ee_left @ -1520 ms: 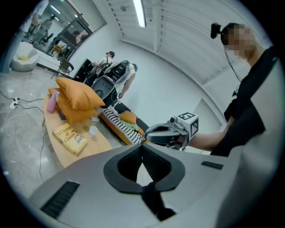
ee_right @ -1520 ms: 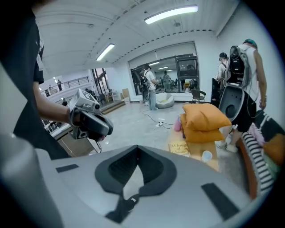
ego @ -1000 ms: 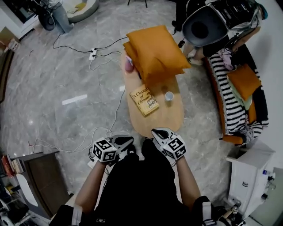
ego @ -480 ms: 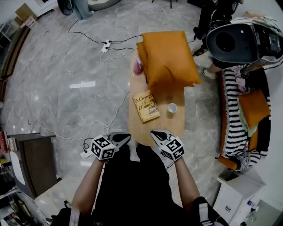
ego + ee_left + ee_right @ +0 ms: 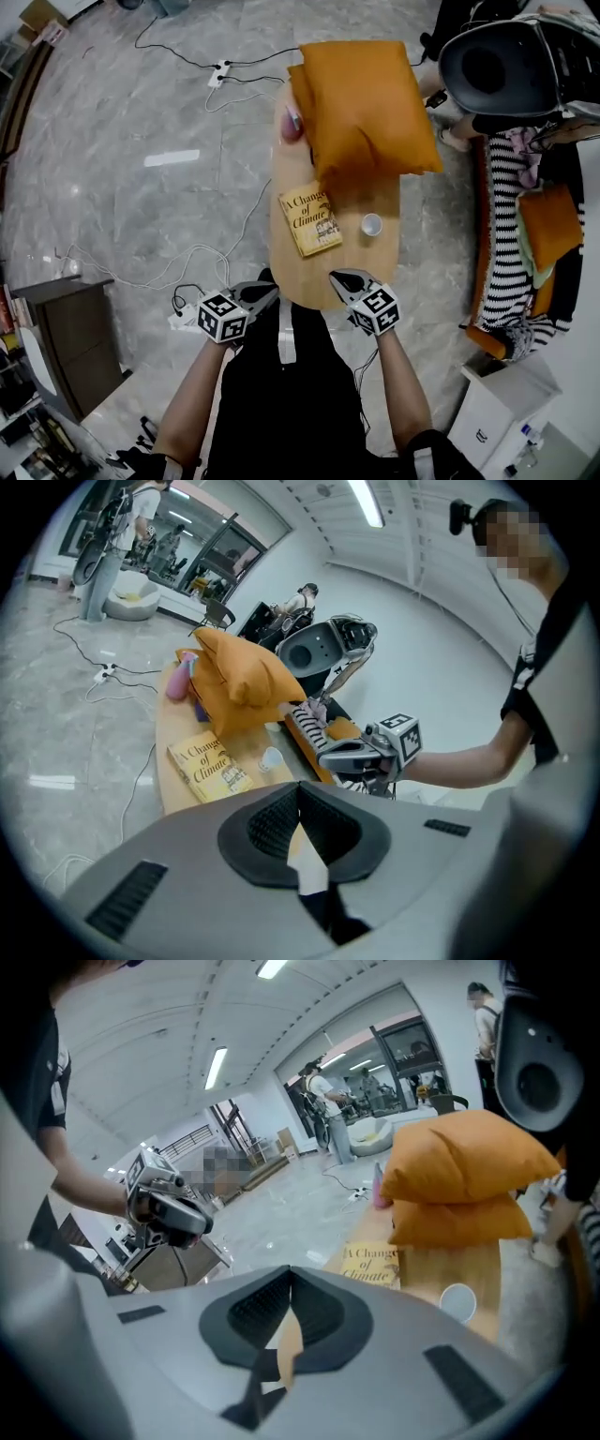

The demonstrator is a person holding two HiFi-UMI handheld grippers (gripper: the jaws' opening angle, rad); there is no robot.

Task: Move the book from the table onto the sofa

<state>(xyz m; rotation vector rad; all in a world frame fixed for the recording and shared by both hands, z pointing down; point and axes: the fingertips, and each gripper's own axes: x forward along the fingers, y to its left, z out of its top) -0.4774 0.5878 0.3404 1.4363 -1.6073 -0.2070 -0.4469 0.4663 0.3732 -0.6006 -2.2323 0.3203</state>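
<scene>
The book (image 5: 310, 219), flat by the tabletop's (image 5: 367, 267) left edge, looks light, stiff and slick, probably best pinched at its near corner; left gripper (image 5: 266, 293) and right gripper (image 5: 344, 278) are closed, empty.

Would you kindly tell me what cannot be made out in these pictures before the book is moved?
- Head view: the far end of the table is hidden under the orange cushions.
- Head view: the pink thing is half covered by those cushions, so unidentifiable.
- Head view: the sofa is cut off by the right edge and draped in cloth.
- Every view: what the cup holds is too small to tell.
</scene>
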